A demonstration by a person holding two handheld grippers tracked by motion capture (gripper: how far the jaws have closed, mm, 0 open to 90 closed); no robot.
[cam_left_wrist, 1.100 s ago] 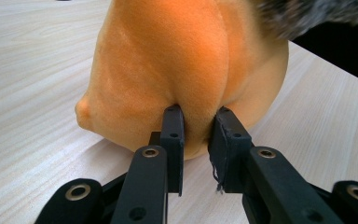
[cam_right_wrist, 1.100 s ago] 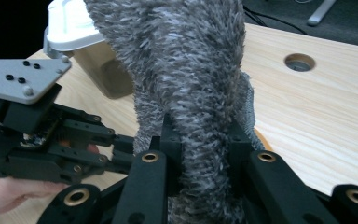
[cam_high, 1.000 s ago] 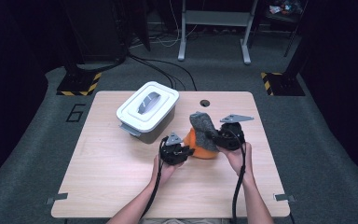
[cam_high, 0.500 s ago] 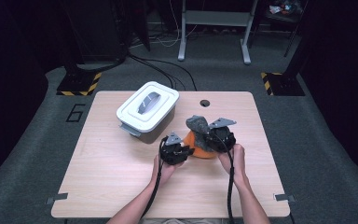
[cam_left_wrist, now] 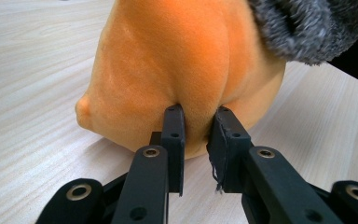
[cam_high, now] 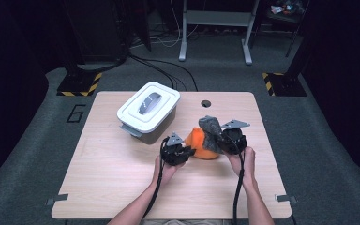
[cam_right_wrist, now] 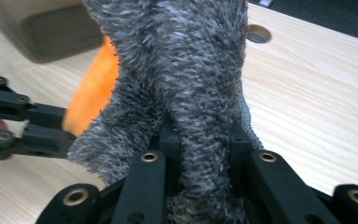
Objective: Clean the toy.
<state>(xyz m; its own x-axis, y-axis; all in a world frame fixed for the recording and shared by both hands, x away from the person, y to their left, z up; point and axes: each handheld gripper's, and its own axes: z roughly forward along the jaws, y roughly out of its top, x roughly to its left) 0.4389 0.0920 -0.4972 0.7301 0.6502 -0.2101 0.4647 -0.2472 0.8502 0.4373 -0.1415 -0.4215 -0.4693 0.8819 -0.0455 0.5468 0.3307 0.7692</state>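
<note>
An orange plush toy (cam_high: 202, 144) lies on the wooden tabletop (cam_high: 108, 183), and everything here is told from this toy. It rests a little in front and to the right of a white lidded box (cam_high: 147, 111), near it but apart. A grey fuzzy part (cam_high: 209, 126) rises from the toy's right upper side. The left claw (cam_high: 183, 151) is at the toy's left side; in the left gripper view its two black jaws pinch a fold of the orange fabric between them, low on the toy's body. The right claw (cam_high: 218, 139) is at the toy's right side; in the right gripper view its jaws are pressed on the grey fuzzy part, which stands up between them. Beyond the toy, toward the far edge of the tabletop, there is a small round hole (cam_high: 206, 103).
</note>
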